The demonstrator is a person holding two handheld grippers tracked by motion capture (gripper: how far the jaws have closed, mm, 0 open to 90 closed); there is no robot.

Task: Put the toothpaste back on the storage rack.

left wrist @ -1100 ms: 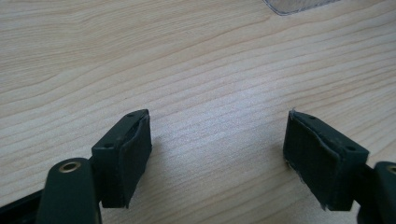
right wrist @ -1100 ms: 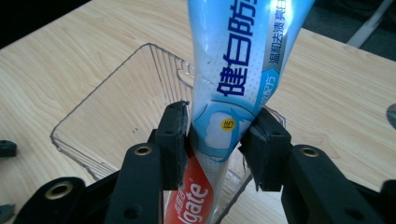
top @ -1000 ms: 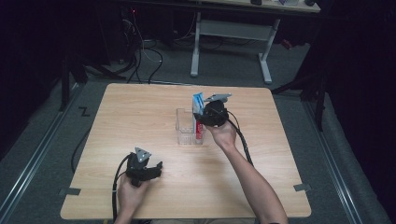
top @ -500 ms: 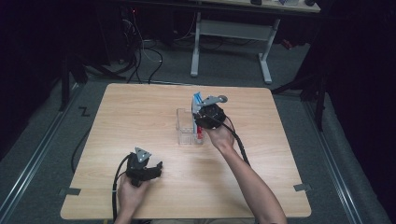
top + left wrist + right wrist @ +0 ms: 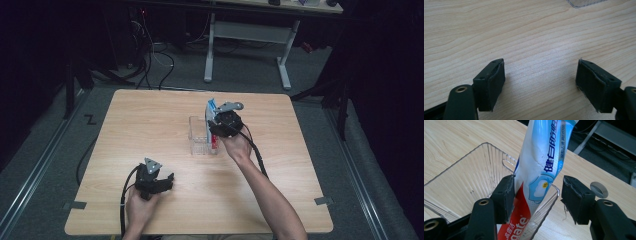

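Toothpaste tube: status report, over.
Right gripper jaws just opening, toothpaste tube standing between them in clear bin. Left gripper open, idle. Nothing blocking.

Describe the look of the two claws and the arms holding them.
Both claws, left and right, are black, each topped by a grey three-cornered plate and trailing a black cable. Their jaws carry blocky black pads on arms with brass-ringed holes. The forearms are bare, with no sleeves in view.
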